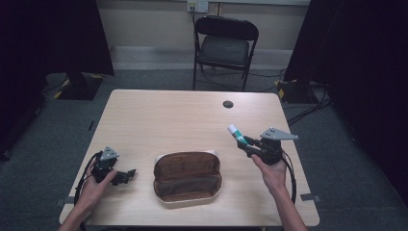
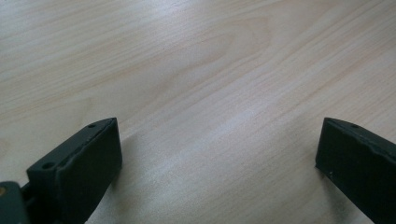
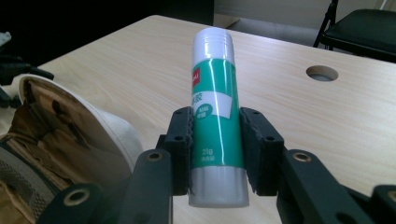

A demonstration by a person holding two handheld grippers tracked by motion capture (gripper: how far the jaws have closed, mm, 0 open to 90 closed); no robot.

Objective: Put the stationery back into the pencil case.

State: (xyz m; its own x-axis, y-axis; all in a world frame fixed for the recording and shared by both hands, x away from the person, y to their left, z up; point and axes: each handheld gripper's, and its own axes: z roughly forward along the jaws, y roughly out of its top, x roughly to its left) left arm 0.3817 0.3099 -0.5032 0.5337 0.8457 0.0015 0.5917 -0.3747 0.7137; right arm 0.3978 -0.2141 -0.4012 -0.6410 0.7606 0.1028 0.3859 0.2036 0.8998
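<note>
In the high view we see the right gripper [image 1: 246, 143] at the right of the frame, raised above the worktop [image 1: 159, 120], its fingers clamped on a glue stick [image 1: 236, 133] that points up and to the left. In the right gripper view the glue stick [image 3: 214, 116] stands at the centre of the frame, green with a white cap at the top, and the two black fingers [image 3: 181, 144] press against its lower half from either side. The open pouch [image 1: 187, 178] lies at the lower centre of the high view, brown inside with a pale rim, well apart from the stick; in the right gripper view its rim [image 3: 100, 121] shows at the lower left. The left gripper [image 1: 126, 176] sits at the lower left of the high view, low over the worktop and just left of the pouch. In the left gripper view its fingers [image 2: 88, 163] stand wide apart with bare wood [image 2: 210, 93] between them.
</note>
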